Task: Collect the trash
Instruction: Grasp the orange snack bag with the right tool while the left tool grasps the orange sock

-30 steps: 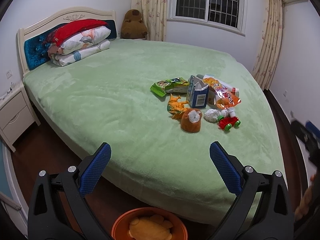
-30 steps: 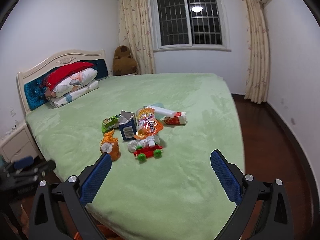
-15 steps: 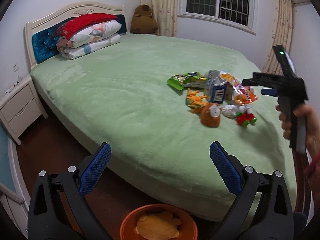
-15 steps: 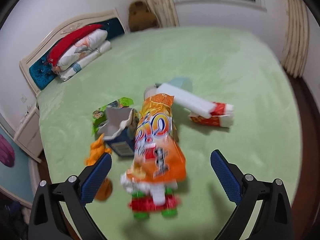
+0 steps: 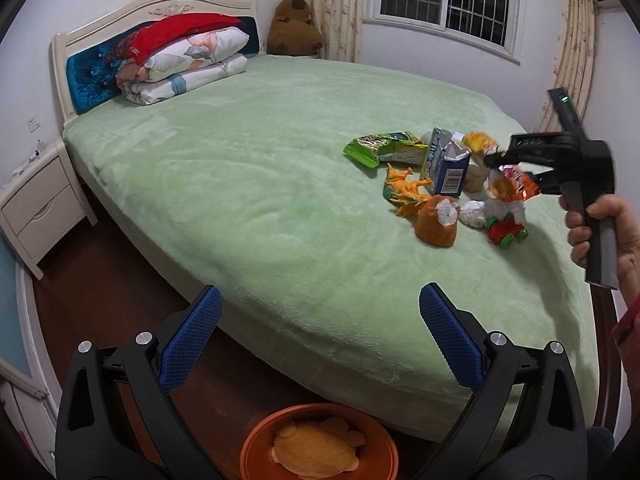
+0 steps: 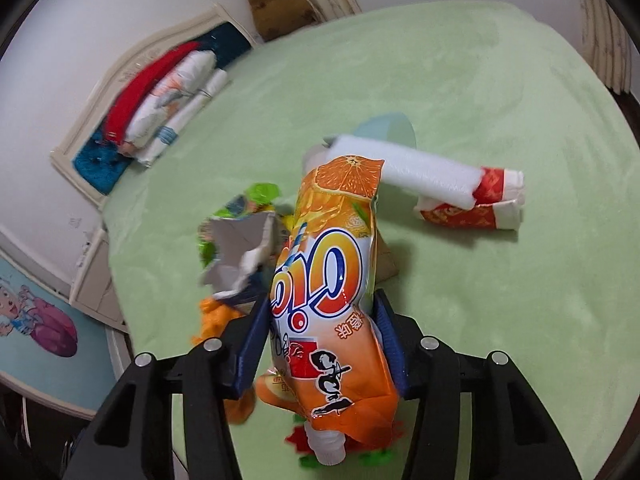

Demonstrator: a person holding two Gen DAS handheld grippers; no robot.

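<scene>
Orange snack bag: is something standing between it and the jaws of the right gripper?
No. The right gripper already has the orange snack bag between its jaws, which have just been closing, and both pads press on its sides. The torn blue carton stays outside them.

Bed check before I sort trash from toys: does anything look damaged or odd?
The blue carton in the pile on the bed has a ragged, torn-open top. The right tool has just been closing on the orange snack bag.

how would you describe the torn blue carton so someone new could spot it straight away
On the green bed, find the litter pile near the right side. The blue carton stands upright mid-pile, beside the orange toy dinosaur; only it has a ragged torn-open top and a barcode.
</scene>
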